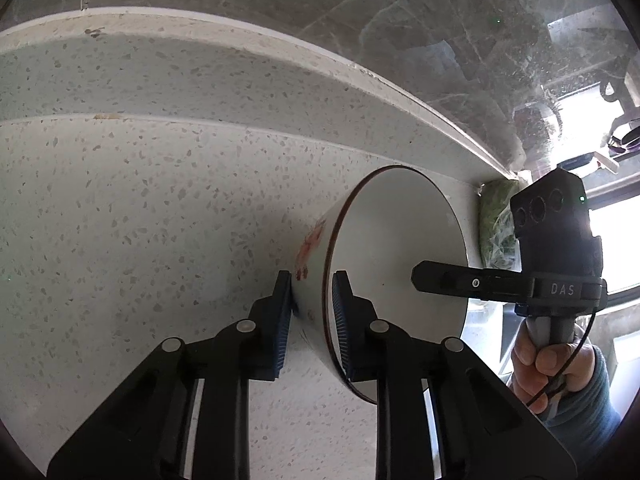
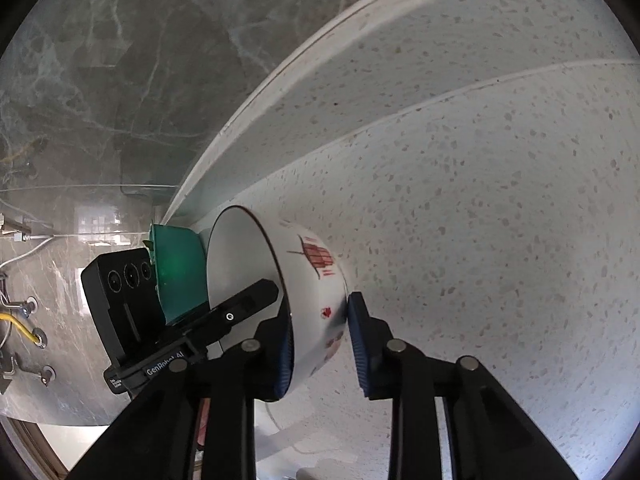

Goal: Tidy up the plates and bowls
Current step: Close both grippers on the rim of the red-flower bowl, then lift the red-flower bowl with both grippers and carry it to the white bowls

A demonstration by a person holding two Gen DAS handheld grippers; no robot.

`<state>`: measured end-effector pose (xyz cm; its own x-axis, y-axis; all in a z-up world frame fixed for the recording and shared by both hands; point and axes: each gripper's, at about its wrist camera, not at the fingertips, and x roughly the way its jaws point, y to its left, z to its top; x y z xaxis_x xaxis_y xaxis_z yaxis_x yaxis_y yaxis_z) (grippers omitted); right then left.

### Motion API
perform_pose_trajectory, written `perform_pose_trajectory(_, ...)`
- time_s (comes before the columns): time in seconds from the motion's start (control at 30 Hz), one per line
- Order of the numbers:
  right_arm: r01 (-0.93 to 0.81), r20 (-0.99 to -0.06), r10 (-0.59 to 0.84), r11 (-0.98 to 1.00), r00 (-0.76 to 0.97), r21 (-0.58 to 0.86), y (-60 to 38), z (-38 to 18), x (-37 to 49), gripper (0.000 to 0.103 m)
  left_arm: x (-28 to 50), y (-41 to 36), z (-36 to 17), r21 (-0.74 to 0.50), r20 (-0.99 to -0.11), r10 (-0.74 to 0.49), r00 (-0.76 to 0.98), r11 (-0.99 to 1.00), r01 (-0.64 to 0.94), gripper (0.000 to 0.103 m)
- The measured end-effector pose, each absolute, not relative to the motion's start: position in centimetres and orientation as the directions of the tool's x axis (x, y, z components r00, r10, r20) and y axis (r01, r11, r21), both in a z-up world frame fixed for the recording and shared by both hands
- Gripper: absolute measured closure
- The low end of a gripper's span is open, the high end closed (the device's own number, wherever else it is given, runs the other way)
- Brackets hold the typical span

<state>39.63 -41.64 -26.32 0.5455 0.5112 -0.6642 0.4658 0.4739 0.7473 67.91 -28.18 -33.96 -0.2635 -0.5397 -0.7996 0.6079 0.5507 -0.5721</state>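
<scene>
A white bowl [image 1: 396,256] with red markings and a dark rim is gripped from both sides over the speckled white countertop [image 1: 140,220]. My left gripper [image 1: 312,312] is shut on its near rim, one blue pad inside and one outside. My right gripper [image 2: 320,344] is shut on the opposite rim of the same bowl [image 2: 312,280]. Its finger [image 1: 448,278] reaches into the bowl in the left wrist view. The left gripper's finger [image 2: 240,312] shows inside the bowl in the right wrist view.
A raised speckled ledge [image 1: 200,76] runs behind the counter under a grey marble wall [image 1: 360,8]. A green bag [image 1: 496,220] lies in the corner. A green object [image 2: 180,272] sits behind the bowl. Wall fittings and a yellow wire [image 2: 20,324] are at left.
</scene>
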Motion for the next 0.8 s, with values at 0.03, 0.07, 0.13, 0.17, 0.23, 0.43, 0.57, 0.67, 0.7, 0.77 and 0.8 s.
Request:
perform_pose_trajectory(0.03,0.466,-0.668,0.511,0.479,0.541,0.744,-41.6,-26.2,39.7,0.074,68.0,-27.8,-33.9,-0.573,-0.799,-0.539,-0.264,0.553,0.605,0.085)
perform_pose_trajectory(0.07,0.467,-0.670,0.510,0.480,0.540,0.742,-41.6,-26.2,39.5,0.074,67.9,-27.8,-33.9,-0.573,-0.800,-0.537,-0.266,0.557,0.601,0.085)
perform_pose_trajectory(0.13,0.472,-0.674,0.507,0.482,0.538,0.739,-41.6,-26.1,39.4,0.074,67.8,-28.0,-33.9,-0.569,-0.805,-0.530,-0.266,0.562,0.601,0.085)
perform_pose_trajectory(0.17,0.475,-0.675,0.505,0.481,0.538,0.737,-41.7,-26.0,39.3,0.074,67.7,-28.0,-33.9,-0.567,-0.807,-0.527,-0.267,0.563,0.601,0.085)
perform_pose_trajectory(0.23,0.478,-0.676,0.503,0.478,0.539,0.737,-41.9,-25.9,39.1,0.074,67.3,-28.5,-33.8,-0.564,-0.810,-0.520,-0.271,0.566,0.602,0.085)
perform_pose_trajectory(0.43,0.486,-0.678,0.496,0.473,0.542,0.735,-42.2,-25.5,38.5,0.075,66.0,-29.4,-33.2,-0.554,-0.818,-0.504,-0.276,0.564,0.612,0.085)
perform_pose_trajectory(0.57,0.480,-0.677,0.496,0.478,0.543,0.735,-42.3,-25.0,37.9,0.076,64.9,-29.9,-32.1,-0.549,-0.820,-0.503,-0.272,0.557,0.623,0.085)
perform_pose_trajectory(0.67,0.481,-0.680,0.495,0.481,0.541,0.733,-42.3,-24.8,37.1,0.078,64.0,-30.2,-31.1,-0.547,-0.819,-0.506,-0.270,0.549,0.631,0.085)
perform_pose_trajectory(0.7,0.480,-0.679,0.495,0.481,0.542,0.734,-42.3,-24.7,36.8,0.078,63.6,-30.3,-30.8,-0.546,-0.819,-0.507,-0.269,0.545,0.636,0.085)
perform_pose_trajectory(0.77,0.478,-0.672,0.499,0.473,0.547,0.740,-42.5,-24.6,36.2,0.079,62.7,-30.5,-30.0,-0.543,-0.819,-0.509,-0.266,0.539,0.644,0.085)
perform_pose_trajectory(0.8,0.475,-0.670,0.500,0.474,0.548,0.742,-42.6,-24.4,35.8,0.079,62.1,-30.7,-29.7,-0.540,-0.821,-0.506,-0.265,0.536,0.649,0.085)
